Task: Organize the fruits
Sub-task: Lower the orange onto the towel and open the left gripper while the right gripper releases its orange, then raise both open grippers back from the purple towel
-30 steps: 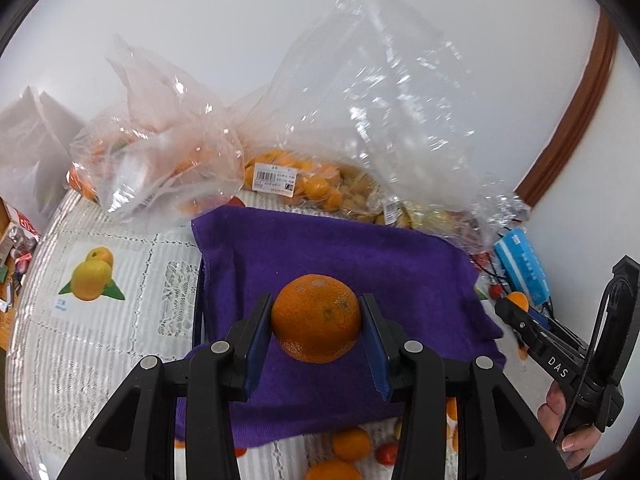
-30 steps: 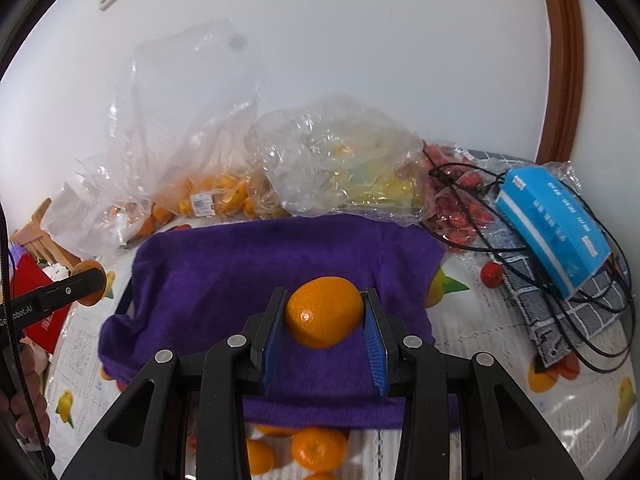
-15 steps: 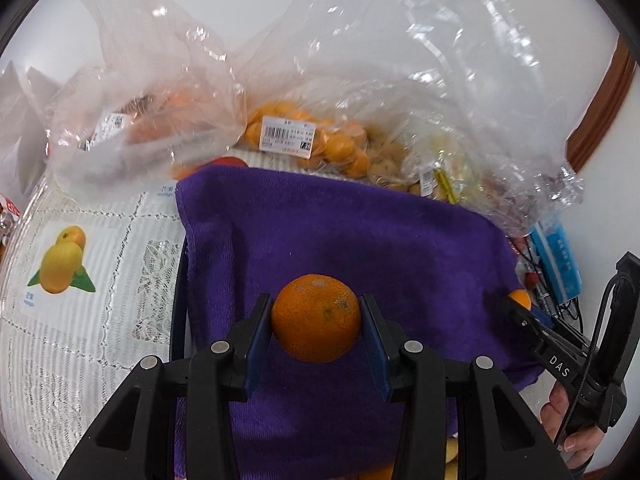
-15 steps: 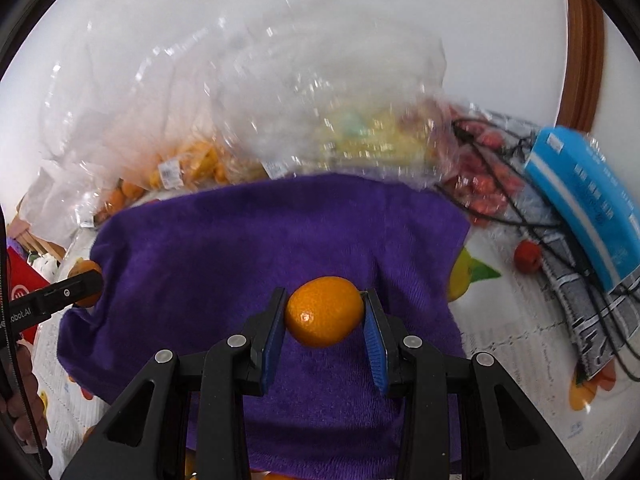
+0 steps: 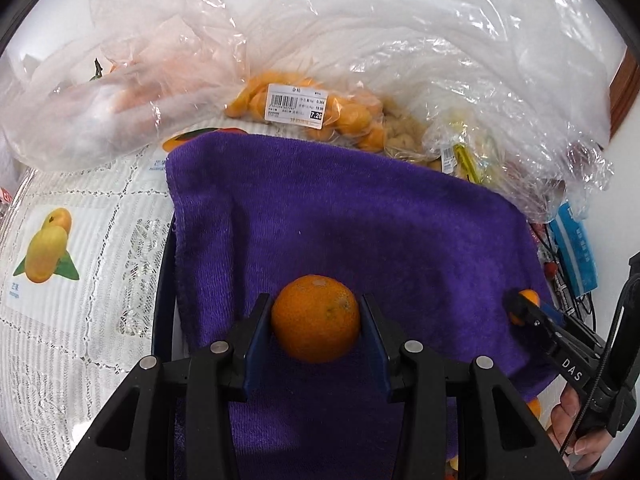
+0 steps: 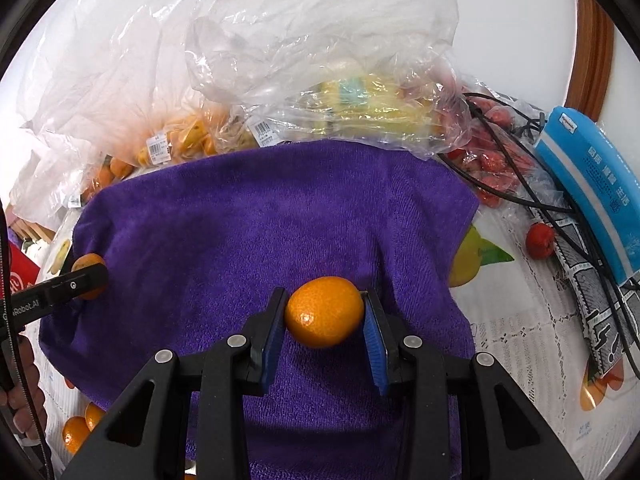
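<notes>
A purple towel (image 5: 360,220) covers a dark tray in the middle of the table. My left gripper (image 5: 316,326) is shut on a rough-skinned orange (image 5: 316,318) just above the towel's near part. My right gripper (image 6: 325,316) is shut on a smoother, lighter mandarin (image 6: 325,311), also low over the towel (image 6: 260,232). Each gripper shows in the other's view: the right gripper (image 5: 520,306) at the towel's right edge, the left gripper (image 6: 86,276) at its left edge, each with orange fruit between its fingers.
Clear plastic bags of kumquats (image 5: 344,116), oranges (image 5: 120,92) and yellow fruit (image 6: 372,112) line the towel's far side. Red fruit (image 6: 492,160), black cables (image 6: 520,196) and a blue packet (image 6: 596,184) lie to the right. Loose mandarins (image 6: 78,428) lie by the towel's near left corner.
Both grippers have sunk toward the purple towel and tipped further down, each still holding its fruit. The towel now fills more of both views.
</notes>
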A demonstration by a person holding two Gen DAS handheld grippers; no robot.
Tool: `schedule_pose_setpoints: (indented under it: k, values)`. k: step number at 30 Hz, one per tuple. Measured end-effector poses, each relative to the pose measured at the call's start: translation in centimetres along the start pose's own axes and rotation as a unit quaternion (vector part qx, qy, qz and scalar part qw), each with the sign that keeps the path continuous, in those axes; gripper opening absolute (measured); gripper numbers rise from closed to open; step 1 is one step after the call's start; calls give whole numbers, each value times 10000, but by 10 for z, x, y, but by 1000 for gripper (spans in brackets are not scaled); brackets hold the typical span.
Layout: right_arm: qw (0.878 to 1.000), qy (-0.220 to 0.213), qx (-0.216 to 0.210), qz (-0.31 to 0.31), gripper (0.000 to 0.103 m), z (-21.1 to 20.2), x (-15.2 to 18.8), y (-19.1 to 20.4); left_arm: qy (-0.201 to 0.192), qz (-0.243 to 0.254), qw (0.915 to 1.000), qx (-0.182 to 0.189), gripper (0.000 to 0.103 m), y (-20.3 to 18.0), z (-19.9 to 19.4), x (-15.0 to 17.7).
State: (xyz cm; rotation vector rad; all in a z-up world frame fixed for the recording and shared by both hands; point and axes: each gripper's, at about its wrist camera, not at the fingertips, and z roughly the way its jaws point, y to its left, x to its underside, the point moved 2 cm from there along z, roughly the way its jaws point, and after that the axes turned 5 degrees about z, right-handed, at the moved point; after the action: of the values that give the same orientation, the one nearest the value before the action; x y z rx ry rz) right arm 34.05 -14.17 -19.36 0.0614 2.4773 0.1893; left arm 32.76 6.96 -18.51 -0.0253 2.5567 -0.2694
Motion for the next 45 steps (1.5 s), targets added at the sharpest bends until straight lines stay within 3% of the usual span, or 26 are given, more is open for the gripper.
schedule_pose_setpoints:
  k: [3,7,14,24,29,39,45]
  values:
    - [10000,-5,-33,14,37,-1,0,1,-43,78,9999,-71,42,-3,-3,0]
    - [9999,-66,41,-82,39,-8,-1,4,-12,96,9999,-72,50,-5,-8,-1]
    - [9991,-397,89,-104,60,-41,-3,11,-295,304,9990,-156,61,-13,-49,4]
    - [9953,-887,353,-171,82,-124,10,18,-834,448,9952,-246,61,-25,-146,34]
    - [9939,-1062,227,-166,83,-163,25,23,-981,707,9919,-393,62,-31,-195,66]
    - [9969,-549,-506,-269,82,-197,63,63,-1235,358,9884,-809,64,-10,-267,124]
    - [9928,-882,-568,-587,82,-231,82,86,-1437,227,9844,-990,65,-5,-300,150]
